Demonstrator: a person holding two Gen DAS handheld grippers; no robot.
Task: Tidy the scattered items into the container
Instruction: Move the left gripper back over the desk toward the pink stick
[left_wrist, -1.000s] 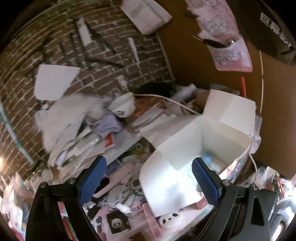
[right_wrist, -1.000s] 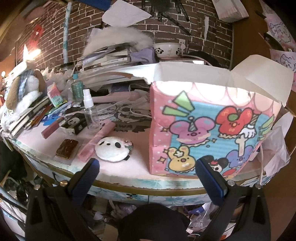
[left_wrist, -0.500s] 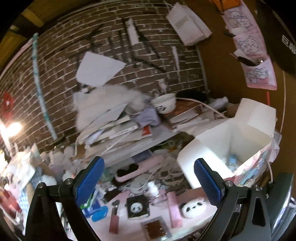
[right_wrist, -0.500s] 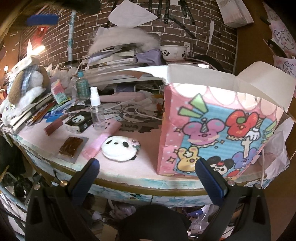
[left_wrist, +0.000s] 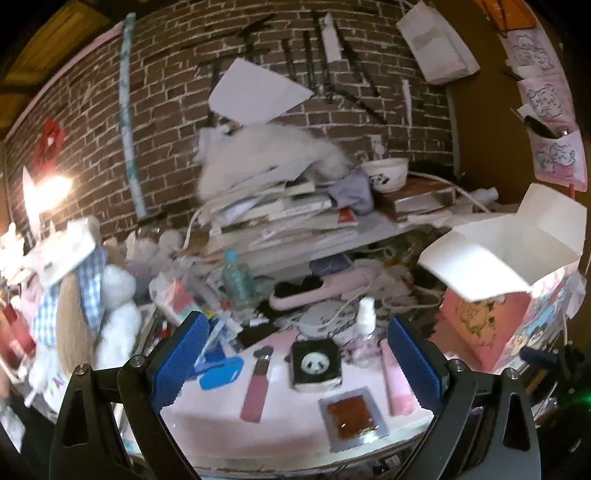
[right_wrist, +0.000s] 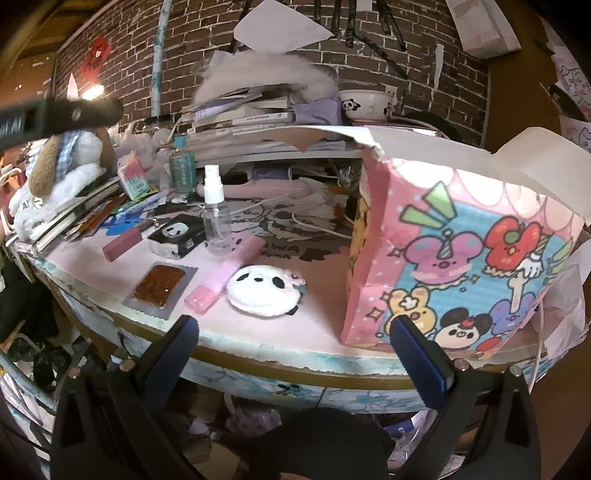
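A pink cartoon-printed box (right_wrist: 461, 266) with open white flaps stands at the table's right; it also shows in the left wrist view (left_wrist: 509, 295). Scattered on the pink table are a black panda box (left_wrist: 316, 363), a clear spray bottle (left_wrist: 365, 328), a pink tube (left_wrist: 395, 376), a mauve tube (left_wrist: 256, 387), a brown packet (left_wrist: 351, 410) and a white panda pouch (right_wrist: 266, 291). My left gripper (left_wrist: 295, 365) is open and empty, above the panda box. My right gripper (right_wrist: 295, 354) is open and empty, before the table's front edge.
A tall pile of books and papers (left_wrist: 280, 210) with a panda bowl (left_wrist: 386, 177) lines the brick wall. Plush toys (left_wrist: 110, 295), a green bottle (left_wrist: 236, 277) and a pink brush (left_wrist: 317, 291) crowd the back left.
My left gripper has swung away from over the open box to the left and down, over the small items. My right gripper has drifted slightly left, staying low before the table.
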